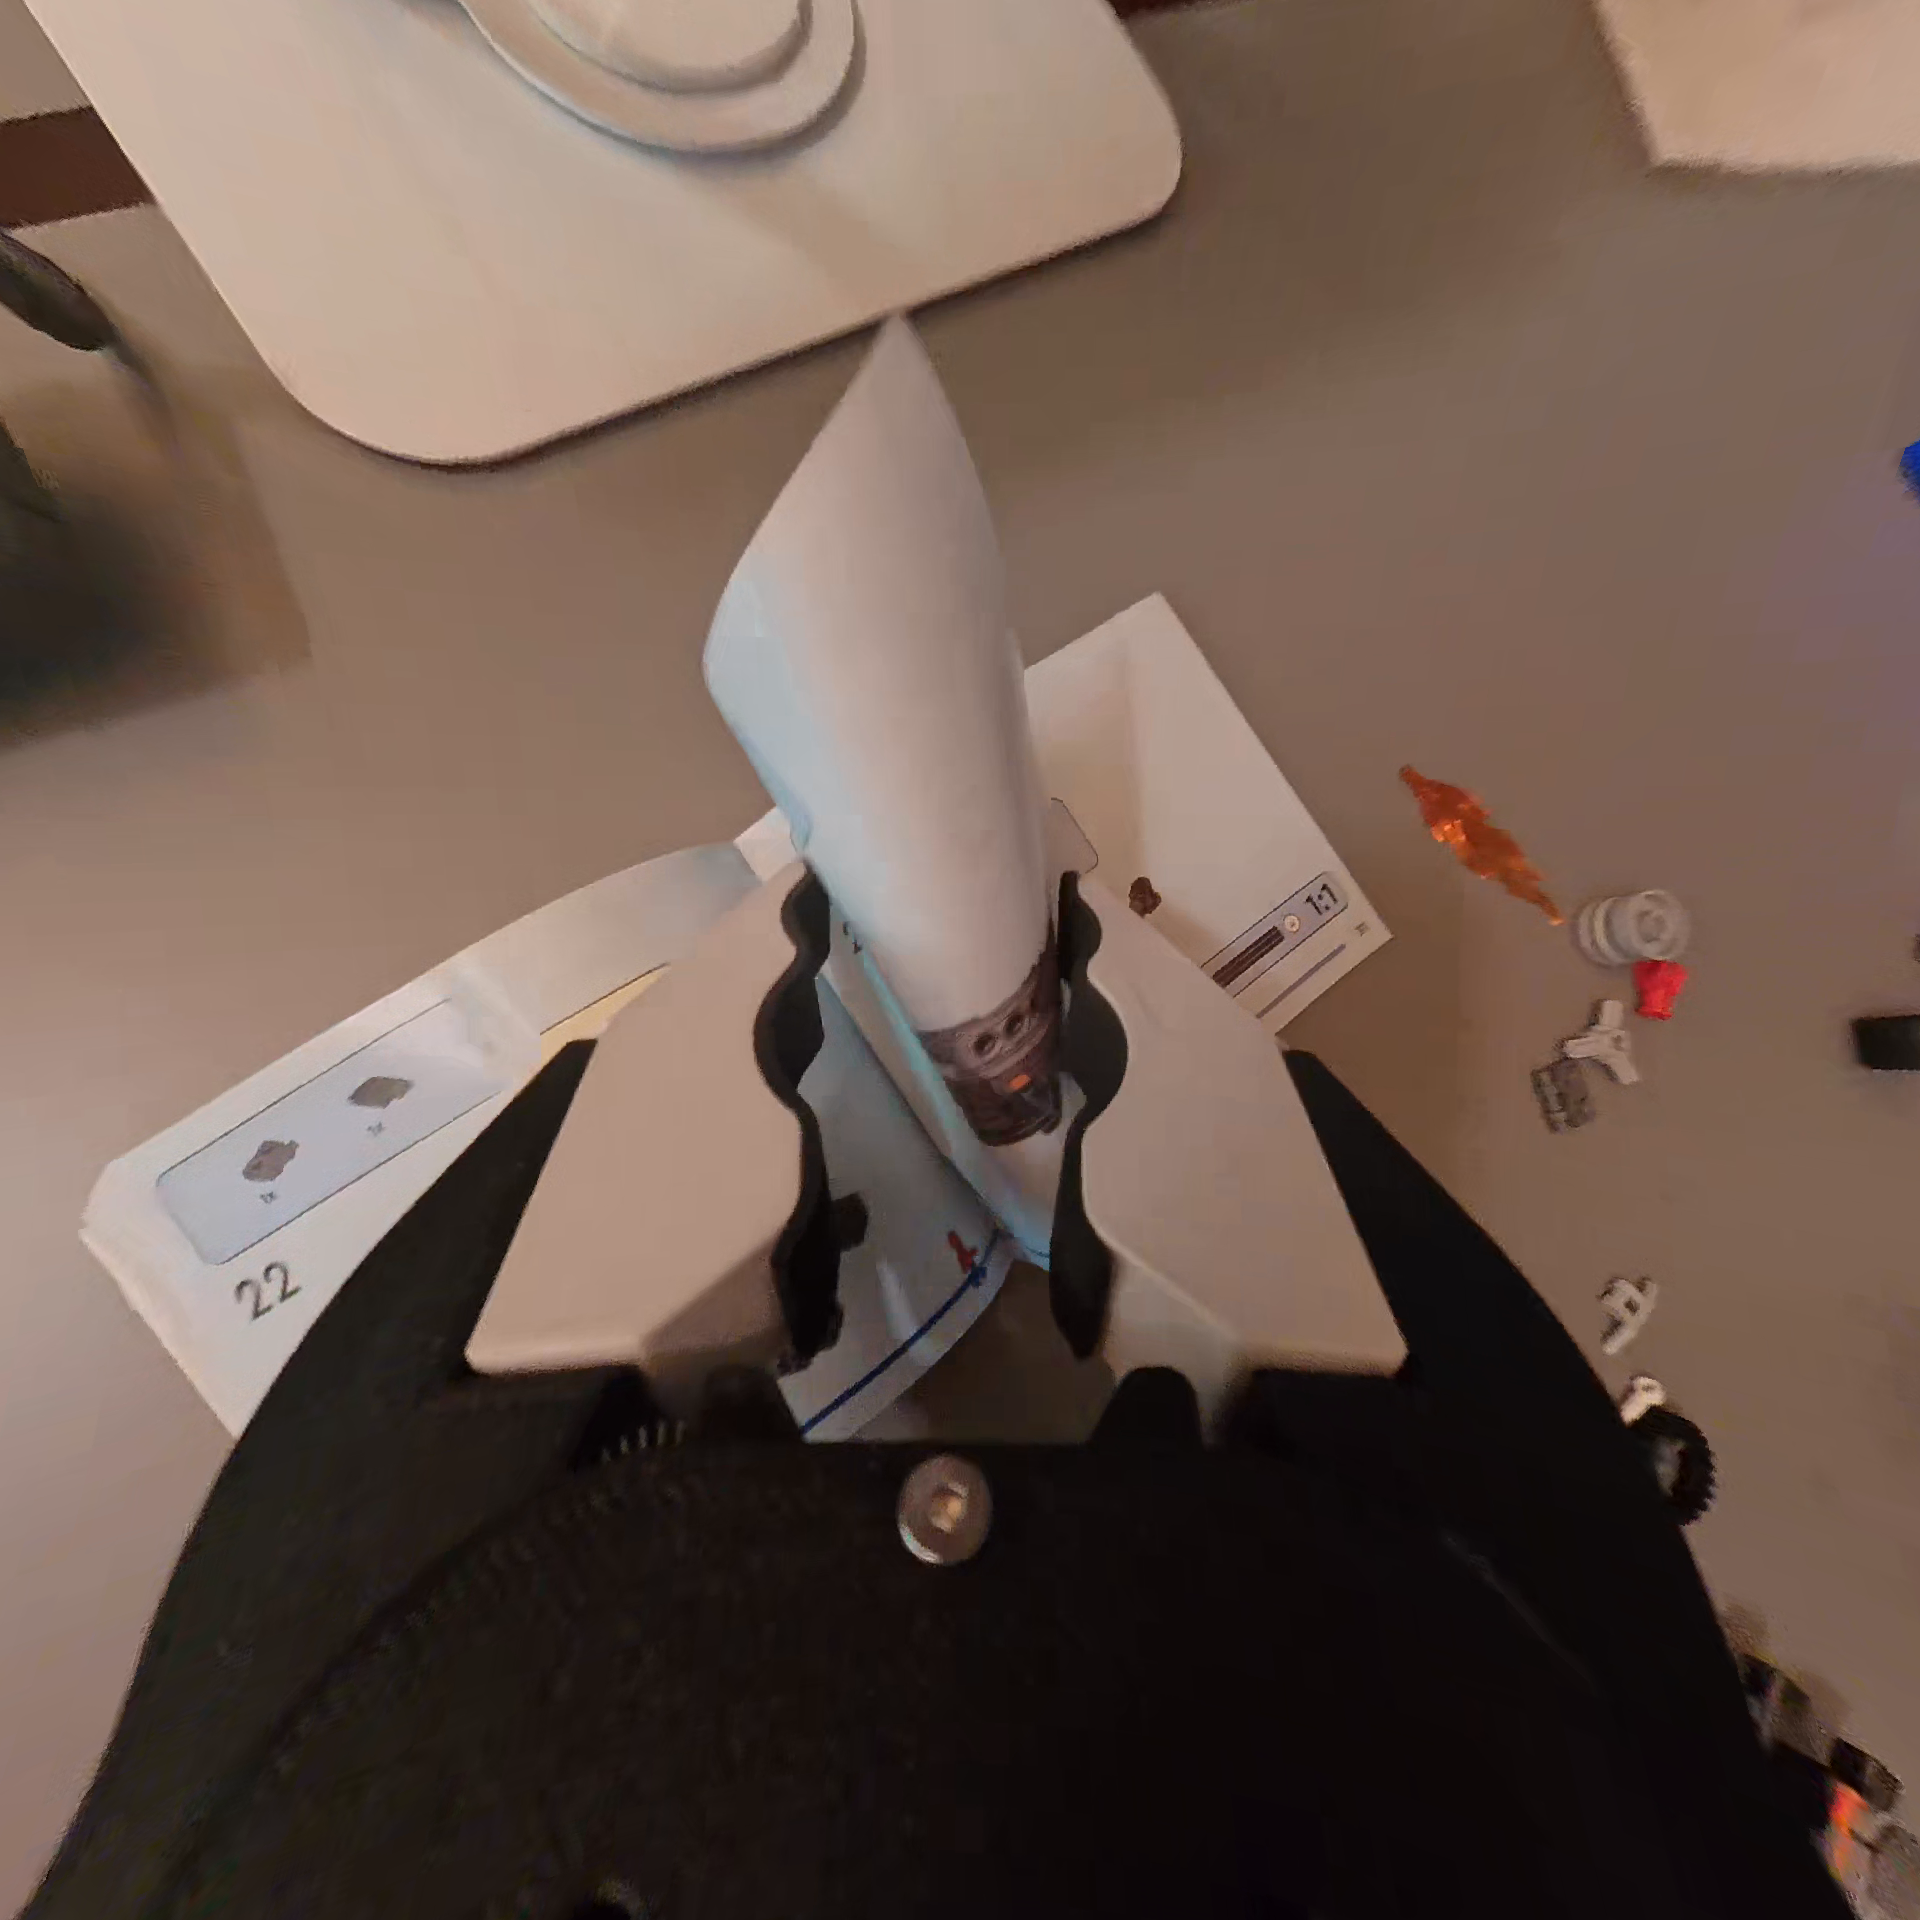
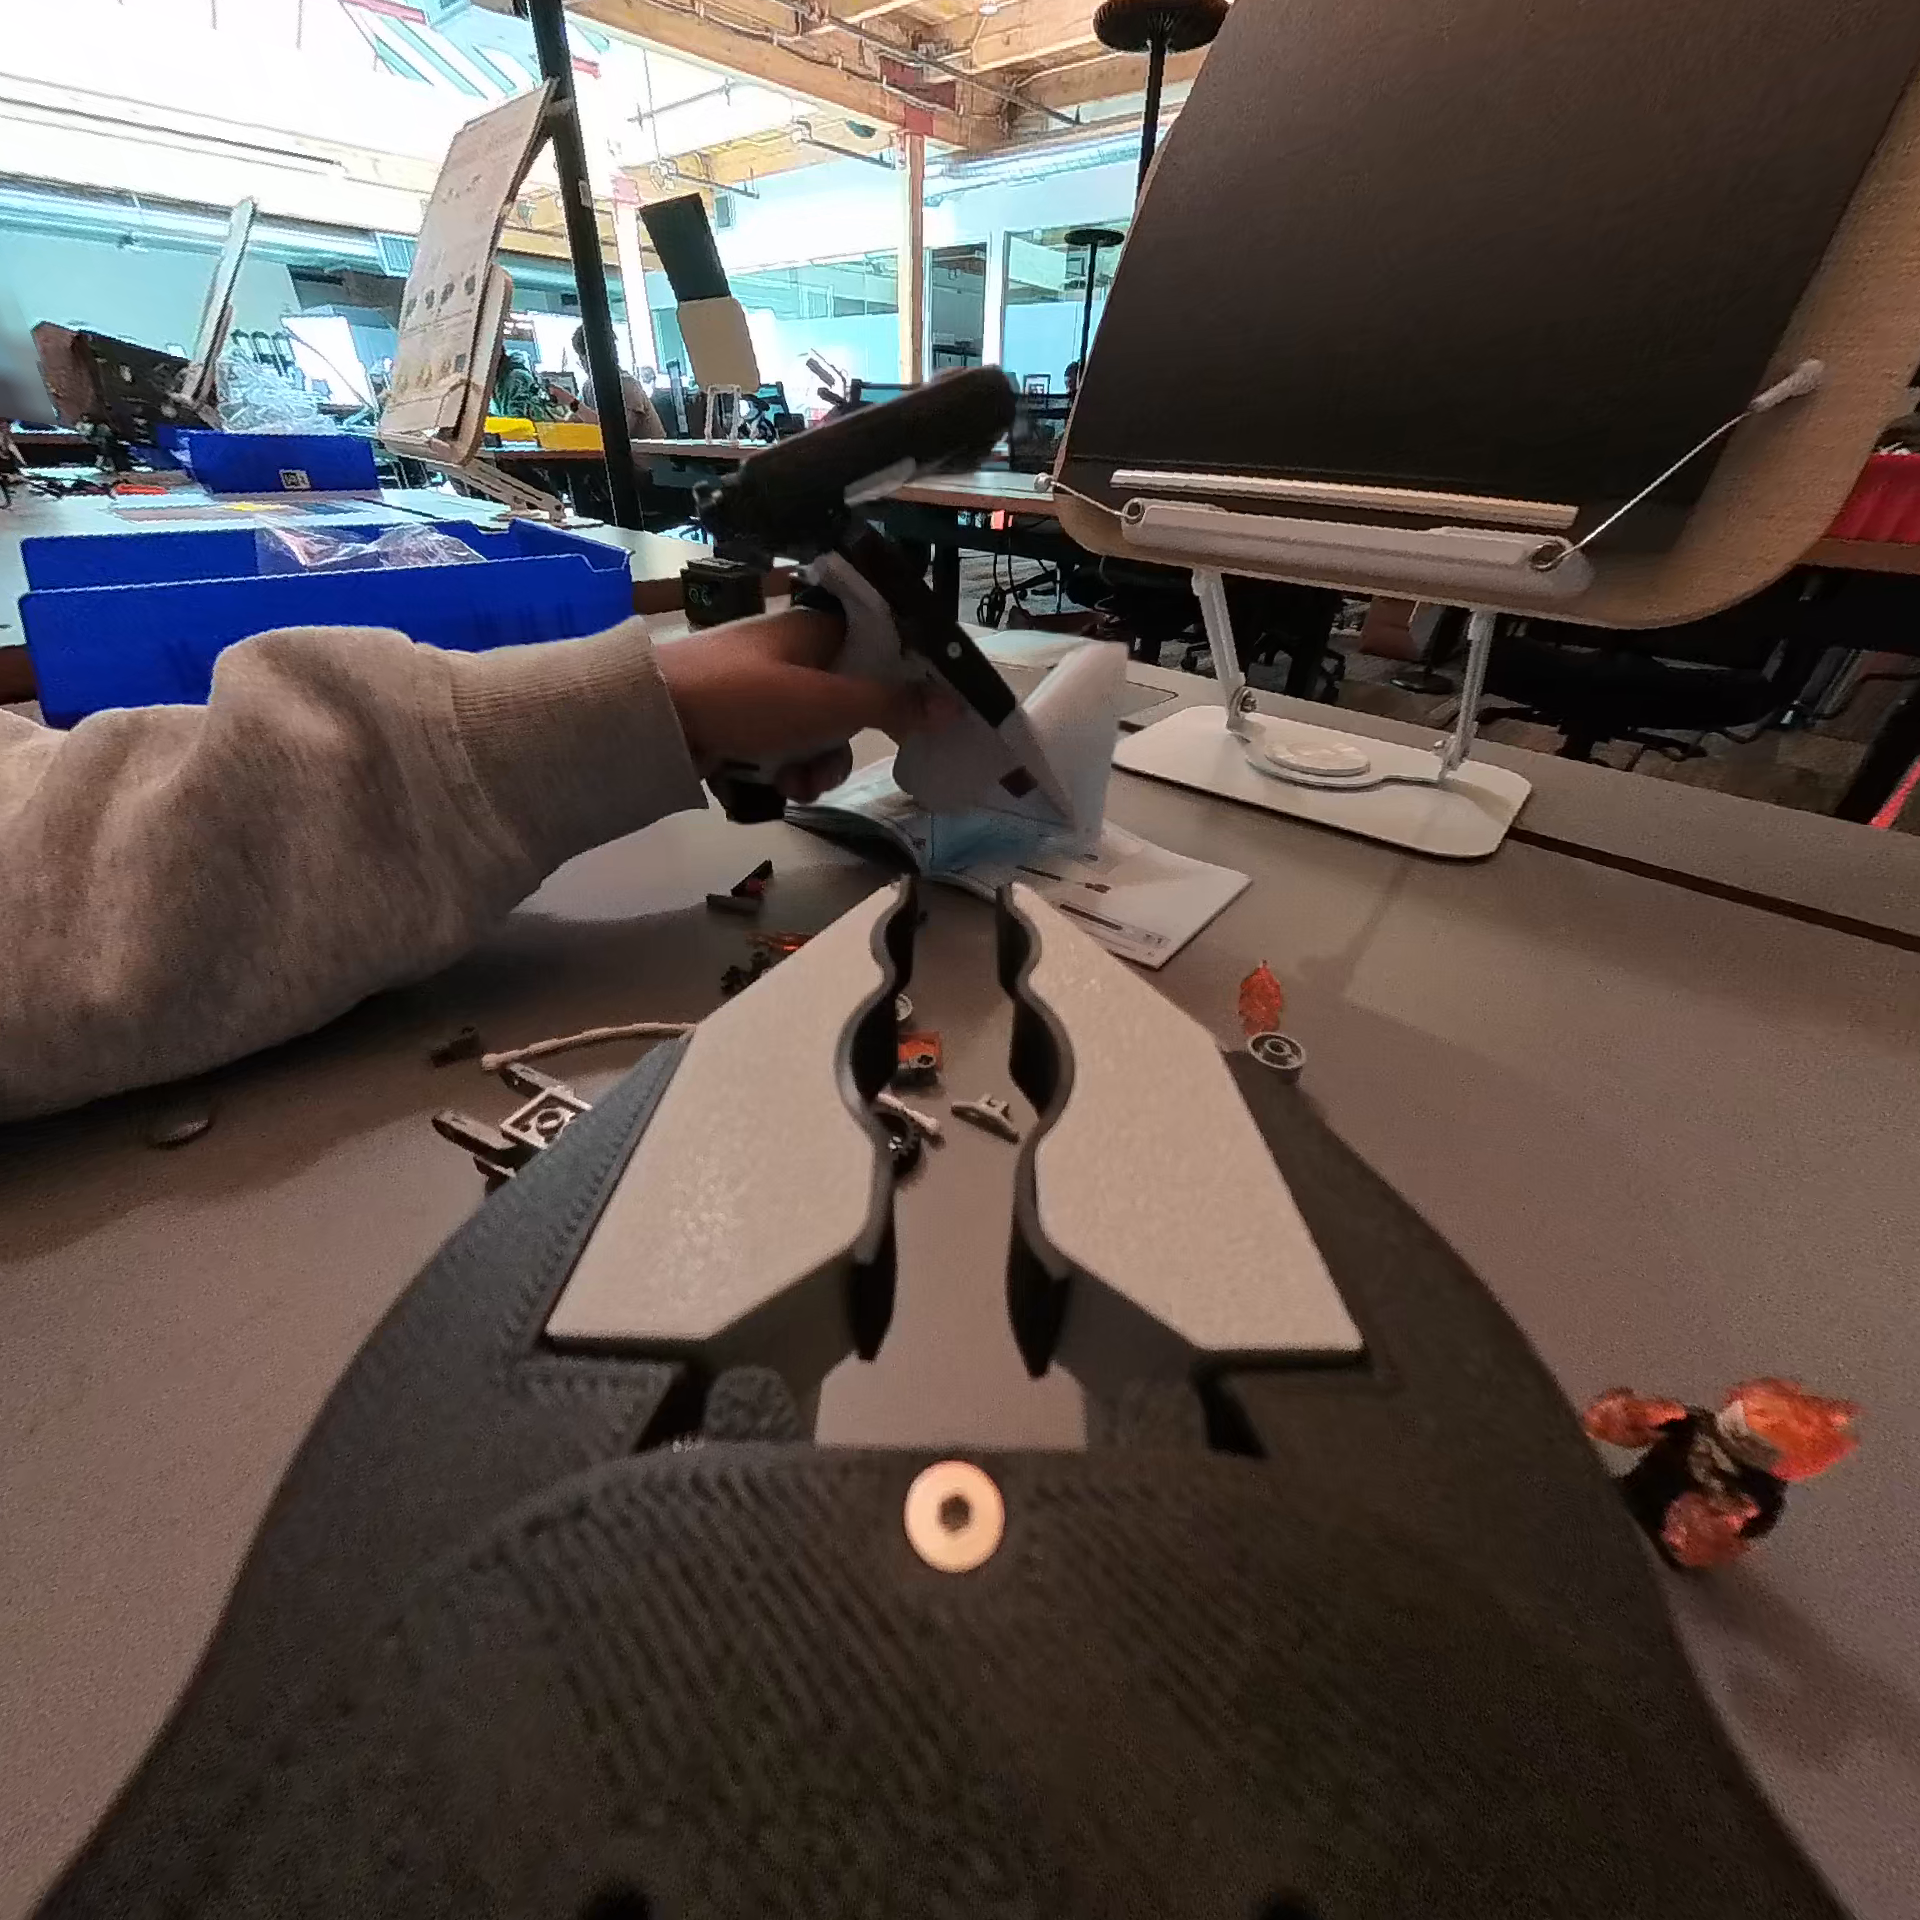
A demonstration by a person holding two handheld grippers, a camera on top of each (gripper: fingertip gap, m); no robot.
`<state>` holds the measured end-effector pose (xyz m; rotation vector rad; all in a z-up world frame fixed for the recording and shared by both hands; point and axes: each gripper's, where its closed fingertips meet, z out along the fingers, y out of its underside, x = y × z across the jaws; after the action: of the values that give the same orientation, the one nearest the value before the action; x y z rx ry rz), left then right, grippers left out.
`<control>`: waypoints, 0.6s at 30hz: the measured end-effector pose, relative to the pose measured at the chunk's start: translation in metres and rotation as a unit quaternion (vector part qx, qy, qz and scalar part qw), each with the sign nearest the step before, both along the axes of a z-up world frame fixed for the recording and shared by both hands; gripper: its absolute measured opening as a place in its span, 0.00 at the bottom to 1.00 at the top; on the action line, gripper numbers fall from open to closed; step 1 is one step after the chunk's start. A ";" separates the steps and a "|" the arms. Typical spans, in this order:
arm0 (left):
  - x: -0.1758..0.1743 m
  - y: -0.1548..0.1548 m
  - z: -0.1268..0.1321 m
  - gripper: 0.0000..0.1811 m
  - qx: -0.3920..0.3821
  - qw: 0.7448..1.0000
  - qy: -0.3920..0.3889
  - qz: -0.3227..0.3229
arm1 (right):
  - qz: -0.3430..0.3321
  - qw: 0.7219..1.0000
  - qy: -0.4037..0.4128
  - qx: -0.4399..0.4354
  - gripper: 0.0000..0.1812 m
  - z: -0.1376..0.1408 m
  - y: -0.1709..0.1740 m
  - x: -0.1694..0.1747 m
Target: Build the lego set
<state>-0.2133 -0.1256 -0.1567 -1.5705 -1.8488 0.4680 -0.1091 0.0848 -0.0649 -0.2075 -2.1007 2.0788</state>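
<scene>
Open-plan workshop benches fill the background, and the work happens on a grey table (image 2: 1558,1091) scattered with small parts.

Nearest the lens, the left gripper (image 1: 940,1049) has a page (image 1: 883,644) of the instruction booklet (image 1: 312,1174) standing up between its fingers, curled into a cone. The black pads look close on either side of the sheet, but whether they actually pinch it cannot be told. Most likely the page is lifted this way to turn it — the next building step has to be read before any brick moves. From the right wrist view the same gripper (image 2: 1049,805) shows tilted down over the booklet, gripped by a hand (image 2: 790,696) in a beige sleeve (image 2: 312,831).

The right gripper (image 2: 951,935) hangs above the table with its fingers a narrow gap apart and nothing between them, probably kept out of the way while the page goes over.

Further out lie the loose lego pieces: an orange flame piece (image 1: 1475,842), a grey round piece (image 1: 1636,925) just beside it and a red piece (image 1: 1659,987) close below. A partly built model with orange flames (image 2: 1725,1465) sits at the right — the build is under way, not finished. Beyond the booklet stands a white stand (image 2: 1351,774) carrying a dark board, presumably for propping instructions, though the booklet lies flat on the table instead. A blue bin (image 2: 312,613) sits at the far left.
</scene>
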 end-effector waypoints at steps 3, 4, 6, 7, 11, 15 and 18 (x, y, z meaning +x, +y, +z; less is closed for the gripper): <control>0.003 -0.010 0.010 0.22 0.023 0.999 0.023 0.006 | 0.000 1.000 0.000 0.000 0.07 0.000 0.000 0.000; 0.004 -0.013 0.013 0.22 0.032 0.999 0.028 0.007 | 0.000 1.000 0.000 0.000 0.07 0.000 0.000 0.000; 0.009 -0.019 0.015 0.22 0.051 0.998 0.032 0.013 | 0.000 1.000 0.000 -0.001 0.07 0.000 0.000 0.000; 0.012 -0.023 0.015 0.23 0.054 0.998 0.032 0.017 | 0.000 1.000 0.001 -0.001 0.07 0.000 0.000 0.000; 0.031 -0.050 0.010 0.26 0.010 0.999 0.019 0.043 | 0.000 1.000 0.001 -0.001 0.07 0.000 0.000 0.000; 0.054 -0.082 0.014 0.33 -0.039 0.996 0.020 0.084 | 0.000 1.000 0.001 0.000 0.07 0.000 0.000 0.000; 0.067 -0.101 0.031 0.36 -0.061 0.990 0.053 0.118 | 0.000 1.000 0.001 0.002 0.07 0.000 0.000 0.000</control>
<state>-0.1466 -0.2270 -0.1252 -1.3798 -1.9645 0.7702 -0.1088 0.0843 -0.0653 -0.2044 -2.1043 2.0732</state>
